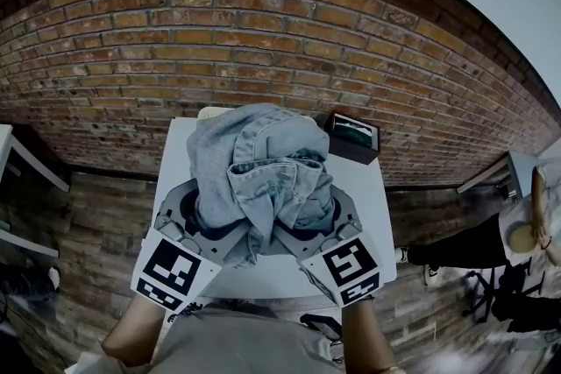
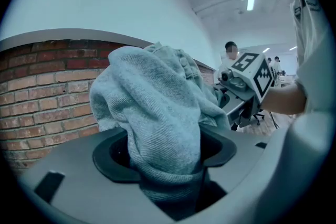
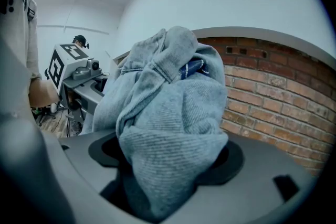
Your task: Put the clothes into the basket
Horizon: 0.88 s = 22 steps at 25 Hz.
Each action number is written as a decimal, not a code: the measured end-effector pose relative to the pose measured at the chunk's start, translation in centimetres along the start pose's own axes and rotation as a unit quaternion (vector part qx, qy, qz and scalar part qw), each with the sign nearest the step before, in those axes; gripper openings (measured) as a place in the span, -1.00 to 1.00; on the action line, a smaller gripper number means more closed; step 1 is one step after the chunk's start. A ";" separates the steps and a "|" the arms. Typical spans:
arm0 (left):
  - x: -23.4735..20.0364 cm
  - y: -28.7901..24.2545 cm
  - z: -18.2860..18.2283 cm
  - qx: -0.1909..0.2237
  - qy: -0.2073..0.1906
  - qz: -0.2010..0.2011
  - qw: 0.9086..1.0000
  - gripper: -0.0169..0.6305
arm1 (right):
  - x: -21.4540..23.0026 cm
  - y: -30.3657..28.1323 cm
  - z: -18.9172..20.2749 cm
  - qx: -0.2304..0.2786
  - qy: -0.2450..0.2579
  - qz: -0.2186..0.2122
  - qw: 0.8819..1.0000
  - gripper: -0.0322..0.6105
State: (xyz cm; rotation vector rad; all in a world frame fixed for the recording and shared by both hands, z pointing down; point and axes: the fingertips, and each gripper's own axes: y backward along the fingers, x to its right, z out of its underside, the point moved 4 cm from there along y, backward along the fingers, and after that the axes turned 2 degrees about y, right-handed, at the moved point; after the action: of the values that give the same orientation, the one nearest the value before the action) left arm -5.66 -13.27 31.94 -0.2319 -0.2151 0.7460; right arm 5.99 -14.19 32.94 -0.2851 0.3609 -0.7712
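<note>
The bundle of clothes [image 1: 263, 175], pale blue denim folded together with a grey ribbed fabric, hangs in the air above the white bench [image 1: 372, 215], held from both sides. The left claw [image 1: 210, 219] grips its left side. In the left gripper view the grey cloth [image 2: 157, 113] fills the gap of that claw [image 2: 168, 168], with the jaws pressed against it. The right claw [image 1: 317, 222] grips the opposite side. In the right gripper view a thick wad of the same fabric [image 3: 168, 118] sits clamped between that claw's [image 3: 163, 168] jaws. Both claws are partly closed on the bundle, and their marker cubes sit low in the head view.

On the bench's far right corner, just beyond the bundle, stands a dark open box [image 1: 352, 136]. It may be the basket, though the view is too small to be sure. A brick wall [image 1: 263, 39] rises behind the bench. A person [image 1: 517, 232] stands off to the right.
</note>
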 end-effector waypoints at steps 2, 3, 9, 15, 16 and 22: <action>-0.6 -0.4 -0.3 0.002 -0.007 -0.001 1.000 0.01 | 0.5 -0.4 -0.3 0.003 0.001 0.004 1.000 0.30; -0.9 -0.6 -0.5 0.004 -0.009 -0.001 1.000 0.01 | 0.8 -0.6 -0.5 0.005 0.002 0.006 1.000 0.30; -2.9 -2.1 -1.2 0.012 -0.012 -0.004 1.000 0.01 | 2.6 -2.4 -1.4 0.006 0.013 0.013 1.000 0.30; -5.1 -3.5 -1.3 0.013 -0.013 -0.011 1.000 0.01 | 3.9 -4.6 -2.1 0.008 0.019 0.015 1.000 0.30; -5.5 -3.7 -1.2 0.013 -0.013 -0.012 1.000 0.01 | 4.1 -5.0 -2.1 0.008 0.020 0.016 1.000 0.30; -7.6 -5.2 -0.8 0.015 -0.013 -0.017 1.000 0.01 | 5.3 -7.2 -2.3 0.005 0.025 0.019 0.999 0.30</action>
State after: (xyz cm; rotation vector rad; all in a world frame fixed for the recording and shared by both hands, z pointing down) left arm -7.53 -22.31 31.75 -0.1899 -0.2320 0.7188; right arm 4.03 -23.26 32.49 -0.2499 0.4083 -0.7425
